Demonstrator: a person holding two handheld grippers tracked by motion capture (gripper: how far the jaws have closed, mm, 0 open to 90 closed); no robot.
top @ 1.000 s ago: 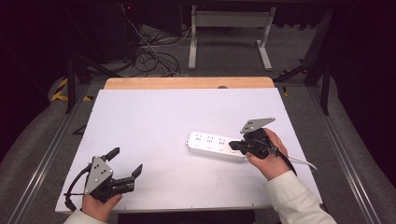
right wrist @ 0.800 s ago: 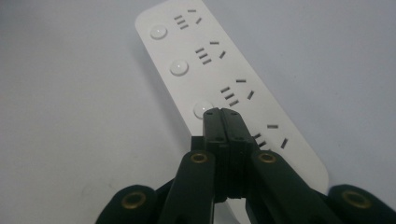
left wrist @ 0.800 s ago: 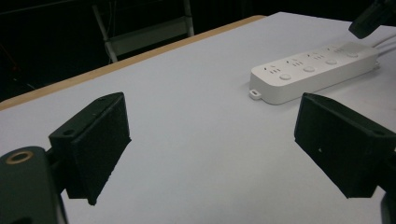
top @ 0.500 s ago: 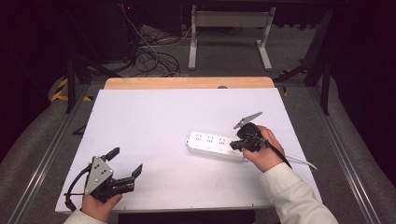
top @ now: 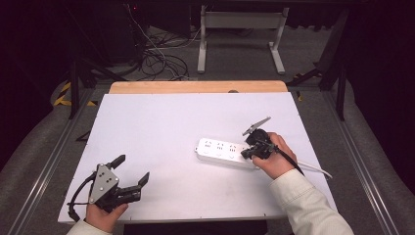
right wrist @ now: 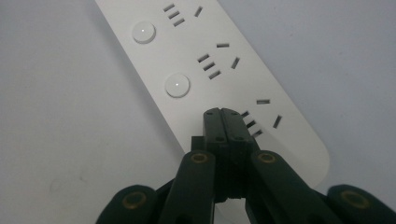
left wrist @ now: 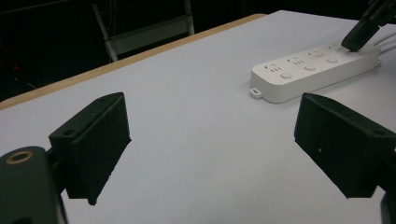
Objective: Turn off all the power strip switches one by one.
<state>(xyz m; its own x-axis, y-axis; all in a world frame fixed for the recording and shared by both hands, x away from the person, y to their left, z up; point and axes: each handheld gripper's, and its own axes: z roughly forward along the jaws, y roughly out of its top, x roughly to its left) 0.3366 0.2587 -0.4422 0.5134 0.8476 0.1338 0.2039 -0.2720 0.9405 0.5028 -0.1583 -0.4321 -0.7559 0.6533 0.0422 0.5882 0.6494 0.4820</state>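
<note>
A white power strip (top: 220,151) (left wrist: 313,72) (right wrist: 224,70) lies on the white table (top: 161,122), right of centre, with three socket groups and round buttons (right wrist: 178,85). My right gripper (top: 244,152) (right wrist: 223,114) is shut, jaws pressed together, and its tip rests on the strip's top by the socket group nearest the cable end; the left gripper view shows that right gripper tip (left wrist: 359,35) touching the strip. The spot under the tip is hidden. My left gripper (top: 132,169) (left wrist: 212,140) is open and holds nothing, near the table's front left corner.
The strip's white cable (top: 313,169) trails right toward the table edge. A wooden strip (top: 195,87) borders the far side. Behind the table, tangled floor cables (top: 156,63) and a metal stand (top: 240,19).
My right gripper has moved left and tipped down onto the cable end of the power strip. The left gripper has stayed put and open.
</note>
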